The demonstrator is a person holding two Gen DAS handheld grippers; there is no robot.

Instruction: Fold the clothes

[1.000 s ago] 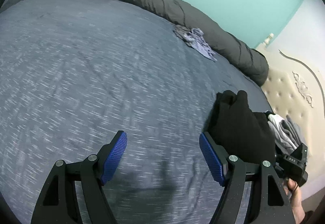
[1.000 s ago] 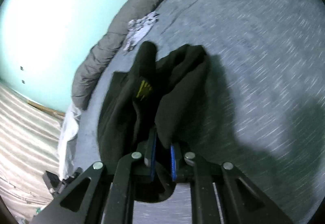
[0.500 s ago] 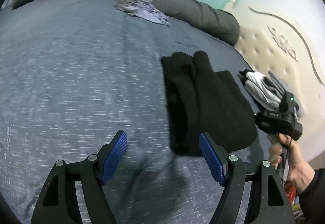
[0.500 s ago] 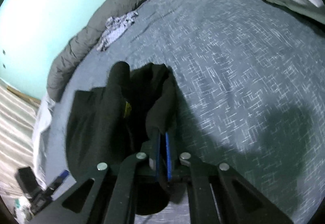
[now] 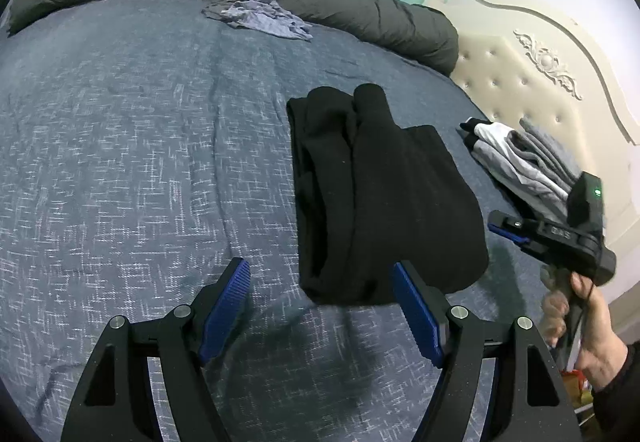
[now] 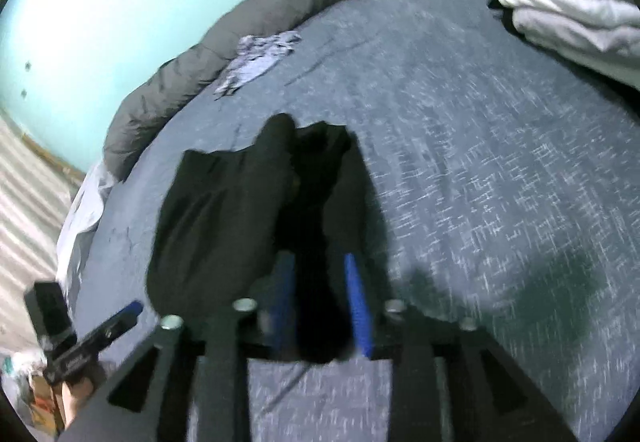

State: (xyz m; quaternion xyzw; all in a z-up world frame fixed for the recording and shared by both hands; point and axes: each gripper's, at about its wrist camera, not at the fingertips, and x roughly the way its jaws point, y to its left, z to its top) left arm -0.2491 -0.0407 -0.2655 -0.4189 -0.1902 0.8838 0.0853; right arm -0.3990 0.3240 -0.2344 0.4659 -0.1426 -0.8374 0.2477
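Mid-task on the bed [image 5: 132,145]: folded black garment [image 5: 376,197] at centre, right tongs [image 6: 320,306] just opening around its near edge, left tongs [image 5: 320,306] spread empty; folded stack [image 5: 524,157] at three o'clock, crumpled lavender garment [image 5: 260,13] unfolded at twelve.

Left gripper [image 5: 322,306] wide, right gripper [image 6: 320,302] just opening.
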